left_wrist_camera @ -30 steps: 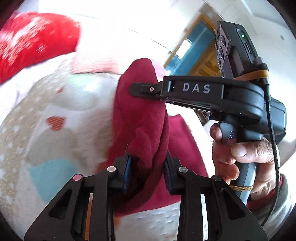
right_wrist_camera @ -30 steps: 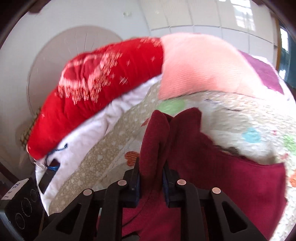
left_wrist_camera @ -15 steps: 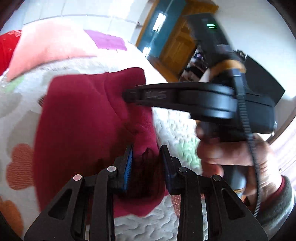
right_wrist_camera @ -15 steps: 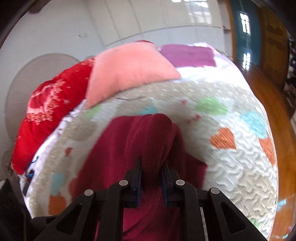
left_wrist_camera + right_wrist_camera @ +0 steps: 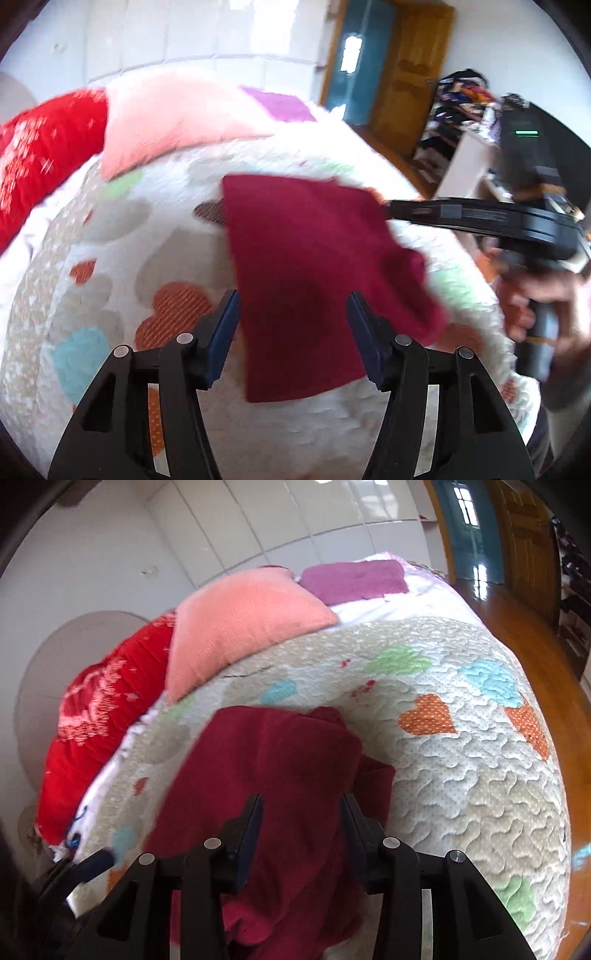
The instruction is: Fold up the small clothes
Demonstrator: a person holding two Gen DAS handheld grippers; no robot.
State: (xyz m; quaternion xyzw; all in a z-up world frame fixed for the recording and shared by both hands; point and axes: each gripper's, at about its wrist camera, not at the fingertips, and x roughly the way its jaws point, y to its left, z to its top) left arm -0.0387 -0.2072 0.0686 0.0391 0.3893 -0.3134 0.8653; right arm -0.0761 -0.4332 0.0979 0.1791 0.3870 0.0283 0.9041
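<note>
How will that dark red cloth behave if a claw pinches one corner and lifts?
Probably floppy: the dark red cloth lies in soft folds on the quilt. It looks fuzzy, so likely grippy, not slippery. The rest would likely sag and unfold.

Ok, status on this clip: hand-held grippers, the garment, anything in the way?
Both hand-held grippers, left and right, opening, pads clear. Maroon garment lying folded on quilt. Nothing in the way.
</note>
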